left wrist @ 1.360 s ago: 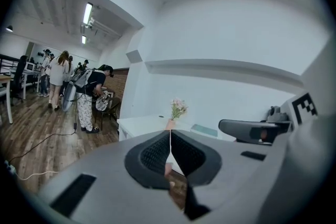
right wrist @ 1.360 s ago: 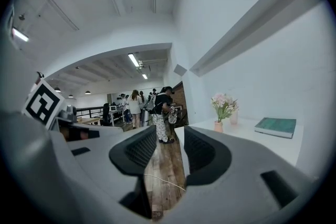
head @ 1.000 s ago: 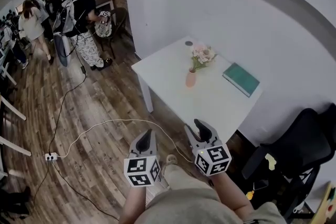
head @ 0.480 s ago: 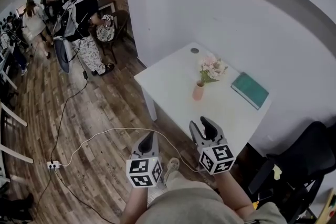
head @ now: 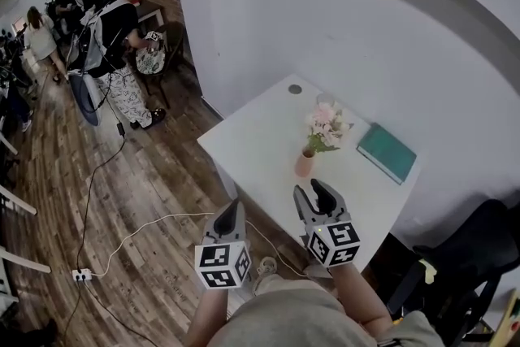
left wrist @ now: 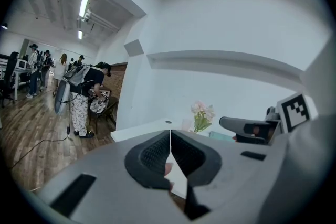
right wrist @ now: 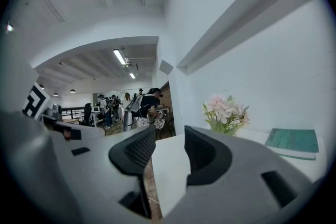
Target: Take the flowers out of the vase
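Both grippers hang in front of the person in the head view, short of the white table [head: 252,144]. Seen from above, the left gripper [head: 231,208] has its jaws pressed together over the wooden floor, while the right gripper [head: 309,190] has its jaws apart and empty, just over the near edge of the table. Beyond the right gripper, the flowers [head: 327,124] stand upright in the small pink vase [head: 304,164], which sits near the middle of the tabletop. A teal book [head: 387,152] lies flat to the right of the vase, well apart from it. A white cable [head: 146,225] trails across the floor, and people [head: 114,45] stand far off at the upper left.

From the left gripper view, the left gripper [left wrist: 170,148] shows its two dark pads meeting along a thin seam. The flowers [left wrist: 202,115] rise just above and to the right of them, far back on the table [left wrist: 137,132].

From the right gripper view, the right gripper [right wrist: 169,151] has a clear gap between its pads, with only the tabletop [right wrist: 169,162] showing through. The flowers [right wrist: 226,110] stand to the right of that gap, past the right jaw, and the book [right wrist: 294,141] lies further right.
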A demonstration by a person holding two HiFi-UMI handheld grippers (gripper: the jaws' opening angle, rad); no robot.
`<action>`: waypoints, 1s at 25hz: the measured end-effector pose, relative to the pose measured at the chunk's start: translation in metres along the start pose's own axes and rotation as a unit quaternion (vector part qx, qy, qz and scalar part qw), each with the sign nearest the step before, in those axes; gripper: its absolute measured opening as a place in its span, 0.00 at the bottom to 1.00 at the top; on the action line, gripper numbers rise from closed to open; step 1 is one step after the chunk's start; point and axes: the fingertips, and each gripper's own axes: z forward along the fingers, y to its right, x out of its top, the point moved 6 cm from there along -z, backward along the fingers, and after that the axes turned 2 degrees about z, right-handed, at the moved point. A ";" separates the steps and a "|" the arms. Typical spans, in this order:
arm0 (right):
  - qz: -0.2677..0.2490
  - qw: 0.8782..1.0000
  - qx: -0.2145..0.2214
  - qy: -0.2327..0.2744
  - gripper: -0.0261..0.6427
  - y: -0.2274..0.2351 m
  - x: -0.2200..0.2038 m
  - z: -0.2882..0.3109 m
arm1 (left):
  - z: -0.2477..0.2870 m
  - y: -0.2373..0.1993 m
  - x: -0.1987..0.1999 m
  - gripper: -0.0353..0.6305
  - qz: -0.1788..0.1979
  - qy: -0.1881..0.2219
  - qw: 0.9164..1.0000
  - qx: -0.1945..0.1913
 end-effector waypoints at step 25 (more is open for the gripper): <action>0.039 0.991 -0.111 -0.072 0.30 0.121 -0.049 0.097 | 0.139 -0.009 0.008 0.06 0.008 -0.048 0.997 -0.055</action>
